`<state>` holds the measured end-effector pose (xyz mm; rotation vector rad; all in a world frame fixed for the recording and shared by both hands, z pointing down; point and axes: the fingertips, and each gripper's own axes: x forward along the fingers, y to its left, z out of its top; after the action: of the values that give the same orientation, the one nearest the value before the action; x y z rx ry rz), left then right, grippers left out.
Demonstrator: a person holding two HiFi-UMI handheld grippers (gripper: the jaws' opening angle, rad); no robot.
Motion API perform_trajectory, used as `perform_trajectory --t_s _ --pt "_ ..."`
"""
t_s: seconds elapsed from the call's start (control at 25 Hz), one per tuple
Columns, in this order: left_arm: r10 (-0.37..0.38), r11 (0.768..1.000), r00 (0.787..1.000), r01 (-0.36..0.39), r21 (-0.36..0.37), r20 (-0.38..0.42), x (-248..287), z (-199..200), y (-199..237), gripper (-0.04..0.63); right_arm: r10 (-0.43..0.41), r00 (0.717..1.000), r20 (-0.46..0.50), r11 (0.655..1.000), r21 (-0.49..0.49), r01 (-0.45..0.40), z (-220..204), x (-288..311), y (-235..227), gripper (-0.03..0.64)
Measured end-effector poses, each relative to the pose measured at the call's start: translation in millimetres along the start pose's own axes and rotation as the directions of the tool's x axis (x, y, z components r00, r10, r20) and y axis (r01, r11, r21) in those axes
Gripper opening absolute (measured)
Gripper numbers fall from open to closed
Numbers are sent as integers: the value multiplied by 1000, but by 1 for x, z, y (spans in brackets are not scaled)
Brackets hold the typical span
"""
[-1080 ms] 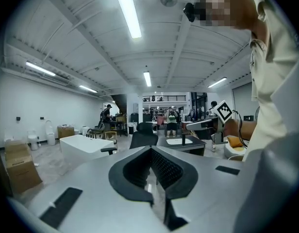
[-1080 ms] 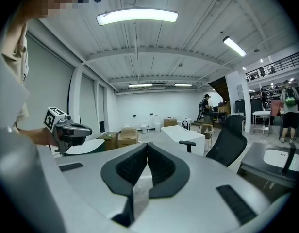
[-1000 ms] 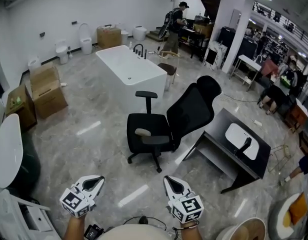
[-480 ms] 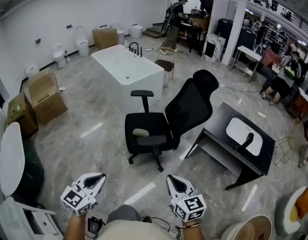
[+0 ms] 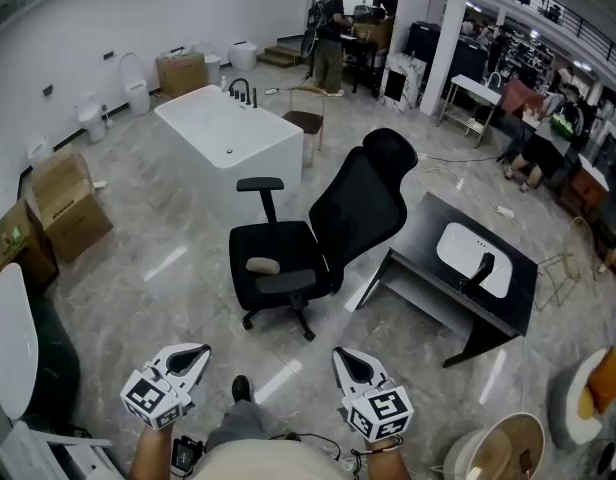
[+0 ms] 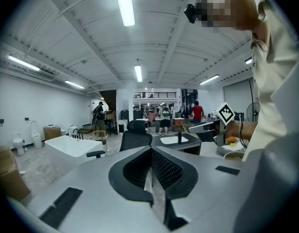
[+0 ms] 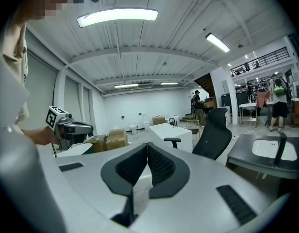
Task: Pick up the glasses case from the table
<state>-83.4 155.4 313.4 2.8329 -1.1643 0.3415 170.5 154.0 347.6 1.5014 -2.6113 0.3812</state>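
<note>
Head view: the office chair (image 5: 323, 230) has drifted left as the person steps forward, with the left gripper (image 5: 196, 354) and right gripper (image 5: 342, 356) held low. No glasses case is visible. Left gripper view: jaws pressed together, empty. Right gripper view: the same, so the approach likely continues.

Black office chair (image 5: 356, 210) stands between white bathtub (image 5: 226, 136) and black sink counter (image 5: 443, 218).

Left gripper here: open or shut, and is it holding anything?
Shut and empty: the left gripper shows its black ribbed pads meeting at the tips, nothing between them.
</note>
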Motion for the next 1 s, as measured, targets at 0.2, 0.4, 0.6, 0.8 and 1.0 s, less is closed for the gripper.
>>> perform_trajectory --t_s 0.2,0.4,0.6,0.8,1.0 --pt "-58 998 998 58 -10 29 29 3 32 14 -74 997 -4 997 -8 74 6 20 -13 23" --pt "-102 995 993 103 -14 57 53 9 88 14 -130 992 -11 992 -5 130 14 66 -13 23" --pt "-156 988 986 157 -5 51 72 2 145 14 -182 983 -4 983 -16 182 32 106 -7 23" --pt "-215 976 974 217 -14 73 103 8 186 14 -245 969 -16 969 -6 245 34 141 -10 23" --pt "-294 956 953 295 -7 71 133 8 213 14 -305 952 -23 952 10 305 38 169 -15 23"
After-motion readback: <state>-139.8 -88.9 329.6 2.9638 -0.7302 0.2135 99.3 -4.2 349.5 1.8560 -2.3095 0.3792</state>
